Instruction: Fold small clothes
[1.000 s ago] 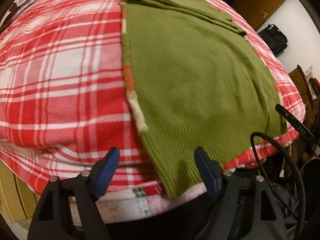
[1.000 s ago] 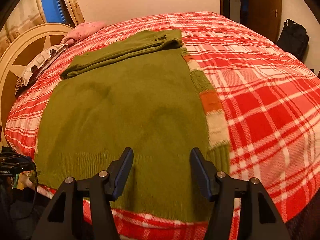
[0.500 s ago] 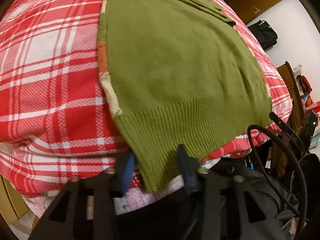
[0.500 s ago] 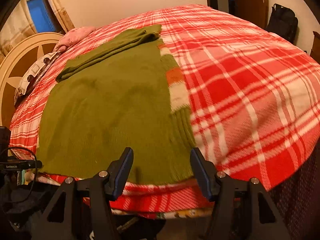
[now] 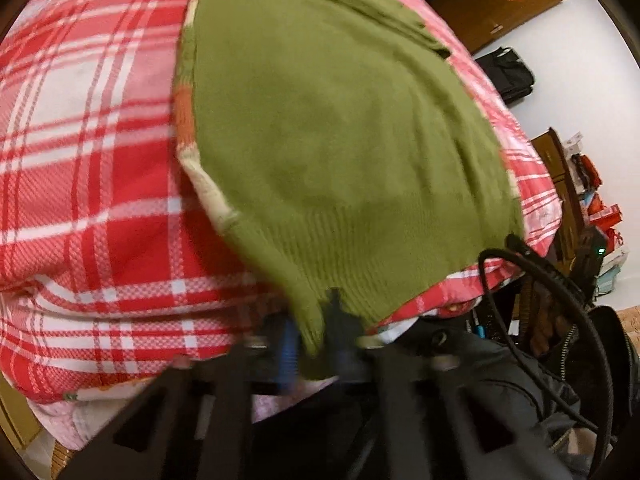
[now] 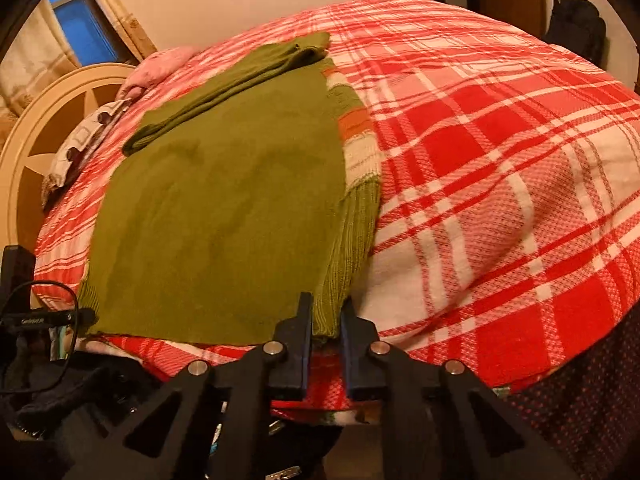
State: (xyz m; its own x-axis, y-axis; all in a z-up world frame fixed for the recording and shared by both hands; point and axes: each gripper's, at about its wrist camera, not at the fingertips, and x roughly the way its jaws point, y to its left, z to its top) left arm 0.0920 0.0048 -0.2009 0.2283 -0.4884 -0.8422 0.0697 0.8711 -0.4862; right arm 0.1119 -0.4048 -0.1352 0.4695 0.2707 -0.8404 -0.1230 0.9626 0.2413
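A green knitted sweater [image 5: 340,140] lies flat on a red and white plaid bed cover [image 5: 80,160], its ribbed hem at the near edge of the bed. An orange and cream striped edge shows along one side. My left gripper [image 5: 312,340] is shut on the hem's near left corner; this view is blurred. In the right wrist view the same sweater [image 6: 224,208] spreads away from me, its sleeves folded across the far end. My right gripper [image 6: 326,320] is shut on the ribbed hem at the sweater's right corner.
A cream headboard [image 6: 44,128] and a pink pillow [image 6: 156,70] stand at the far left of the bed. Black bags [image 5: 508,76] and a dark wooden door [image 5: 496,4] are beyond the bed. Black cables [image 5: 560,320] and dark clutter lie below the bed's near edge.
Both grippers went from wide open to shut on the sweater's hem corners. The right gripper slid right along the hem first. The left view tipped further down.
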